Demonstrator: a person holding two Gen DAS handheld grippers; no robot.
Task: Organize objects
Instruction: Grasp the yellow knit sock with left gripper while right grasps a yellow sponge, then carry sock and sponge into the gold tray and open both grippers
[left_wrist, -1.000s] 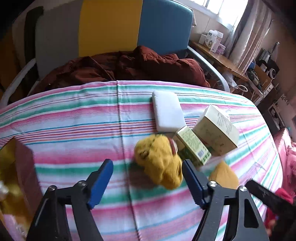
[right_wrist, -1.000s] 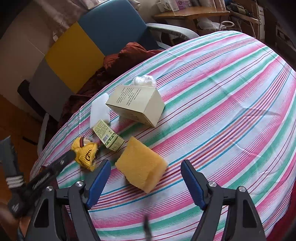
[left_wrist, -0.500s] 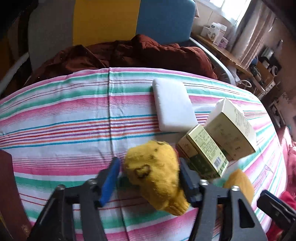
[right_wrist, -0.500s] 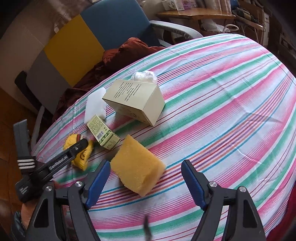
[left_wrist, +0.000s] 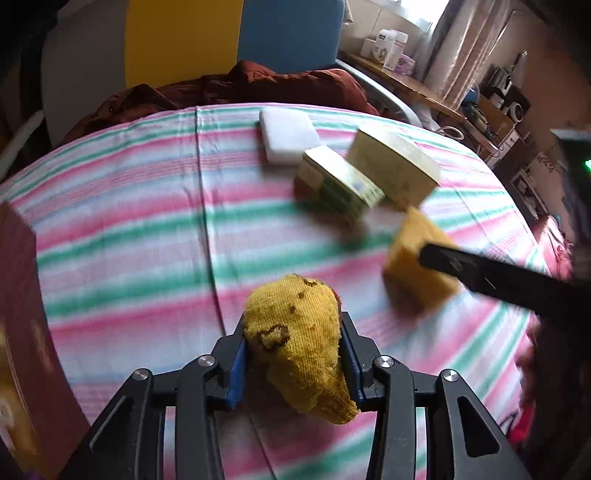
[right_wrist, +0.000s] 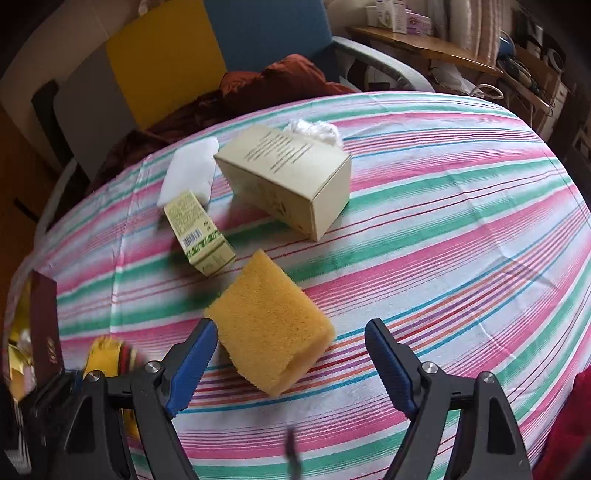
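A yellow knitted sock (left_wrist: 295, 347) sits between the blue pads of my left gripper (left_wrist: 293, 325), whose jaws are closing and press on both its sides. In the right wrist view the sock (right_wrist: 107, 354) shows at the lower left. A yellow sponge (right_wrist: 266, 325) lies on the striped tablecloth (right_wrist: 443, 229), partly between the fingers of my right gripper (right_wrist: 291, 326). Its jaws are opening and neither pad touches the sponge. In the left wrist view the sponge (left_wrist: 417, 262) sits under a black finger of the right gripper (left_wrist: 480, 269).
Farther back lie a small green box (right_wrist: 197, 230), a large beige box (right_wrist: 291, 181), a white foam block (right_wrist: 190, 171) and a white crumpled wad (right_wrist: 314, 129). A maroon box (left_wrist: 22, 314) stands at the table's left edge. A chair with dark red cloth (left_wrist: 240, 85) stands behind.
My left gripper reached the sock, closed around it and carried it away from the green box. My right gripper moved closer to the sponge, rolled, and spread its jaws slightly wider.
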